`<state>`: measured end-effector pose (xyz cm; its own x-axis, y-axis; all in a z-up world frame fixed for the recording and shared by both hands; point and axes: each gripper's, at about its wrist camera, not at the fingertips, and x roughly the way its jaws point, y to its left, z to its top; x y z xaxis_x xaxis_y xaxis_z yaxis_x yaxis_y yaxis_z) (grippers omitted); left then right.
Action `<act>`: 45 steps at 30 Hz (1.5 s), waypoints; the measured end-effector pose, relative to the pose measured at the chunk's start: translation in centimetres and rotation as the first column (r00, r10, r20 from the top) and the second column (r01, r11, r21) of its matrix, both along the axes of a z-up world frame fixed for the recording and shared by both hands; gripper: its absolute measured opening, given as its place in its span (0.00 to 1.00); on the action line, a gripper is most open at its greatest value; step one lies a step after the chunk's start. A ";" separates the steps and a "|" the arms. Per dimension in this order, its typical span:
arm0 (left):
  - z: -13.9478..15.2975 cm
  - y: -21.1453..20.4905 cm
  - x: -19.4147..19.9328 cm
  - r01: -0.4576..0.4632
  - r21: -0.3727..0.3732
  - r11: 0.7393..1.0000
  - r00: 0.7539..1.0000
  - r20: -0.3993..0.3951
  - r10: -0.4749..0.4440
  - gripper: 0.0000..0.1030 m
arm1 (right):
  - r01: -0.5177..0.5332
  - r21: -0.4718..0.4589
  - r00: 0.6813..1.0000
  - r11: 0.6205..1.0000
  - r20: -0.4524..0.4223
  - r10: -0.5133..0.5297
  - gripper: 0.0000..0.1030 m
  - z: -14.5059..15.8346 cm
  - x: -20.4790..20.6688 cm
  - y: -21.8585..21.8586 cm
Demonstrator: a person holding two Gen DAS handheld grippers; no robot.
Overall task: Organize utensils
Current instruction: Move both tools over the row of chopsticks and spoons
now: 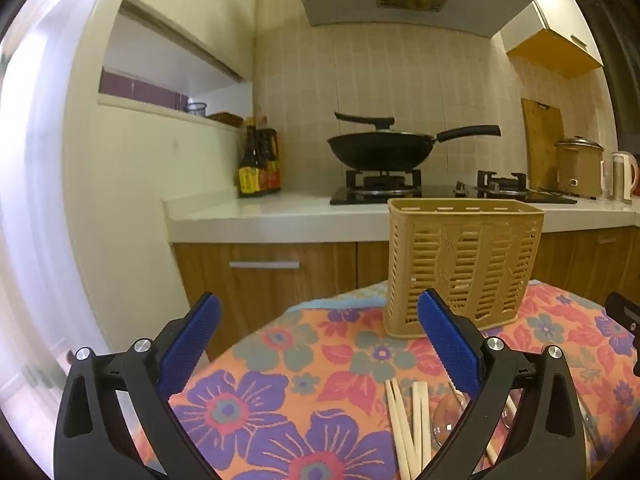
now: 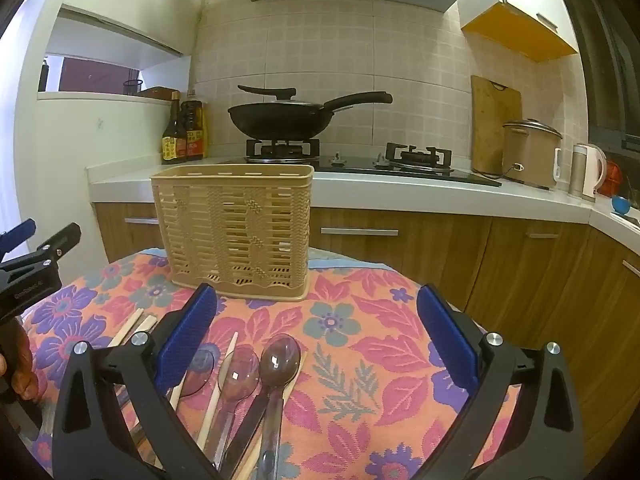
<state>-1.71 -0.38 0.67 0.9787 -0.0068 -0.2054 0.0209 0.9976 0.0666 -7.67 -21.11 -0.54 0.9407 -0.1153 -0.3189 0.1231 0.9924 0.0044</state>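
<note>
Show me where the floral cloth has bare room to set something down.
Free: the floral cloth right of the spoons, and its left part beside the chopsticks. Crowded: the near strip where chopsticks and spoons lie before the basket.

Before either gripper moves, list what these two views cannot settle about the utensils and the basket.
- Chopsticks: count unclear in the right wrist view; the right gripper, open and empty, covers some.
- Clear spoons: handles cut off by the bottom edge in that view.
- Tan slatted basket: inside and any dividers hidden by its walls, both views.
- Left gripper, open and empty: its finger covers the spoons in the left wrist view.
</note>
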 end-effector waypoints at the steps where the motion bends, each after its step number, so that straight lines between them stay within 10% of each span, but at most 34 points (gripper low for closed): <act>1: 0.1 0.0 -0.1 0.001 0.000 1.000 1.000 0.004 -0.001 0.93 | -0.001 0.000 1.000 1.000 -0.001 0.001 0.93 0.0 0.0 0.0; 28: 0.1 0.3 -0.3 0.015 -0.005 1.000 1.000 0.006 -0.015 0.93 | 0.003 0.003 1.000 1.000 -0.006 -0.003 0.93 0.0 0.3 -0.1; 36: -0.6 1.5 1.2 0.051 -0.079 0.996 0.993 -0.099 -0.059 0.93 | 0.049 -0.064 0.997 0.997 -0.049 -0.052 0.93 -0.8 0.7 1.2; 40: -1.1 2.4 2.8 0.137 -0.166 0.977 0.951 -0.254 -0.177 0.93 | 0.075 -0.092 0.990 0.993 -0.112 -0.085 0.93 -0.9 1.6 0.9; 45: -1.2 4.3 4.4 0.197 -0.253 0.947 0.822 -0.484 -0.300 0.83 | 0.062 0.098 0.926 0.993 -0.377 -0.021 0.93 -2.1 4.0 -2.1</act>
<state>2.74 3.88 -0.57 0.6938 -0.3233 -0.6436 0.2494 0.9462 -0.2064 -3.66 -23.23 -2.61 0.7455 -0.0975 -0.6594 0.1773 0.9826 0.0552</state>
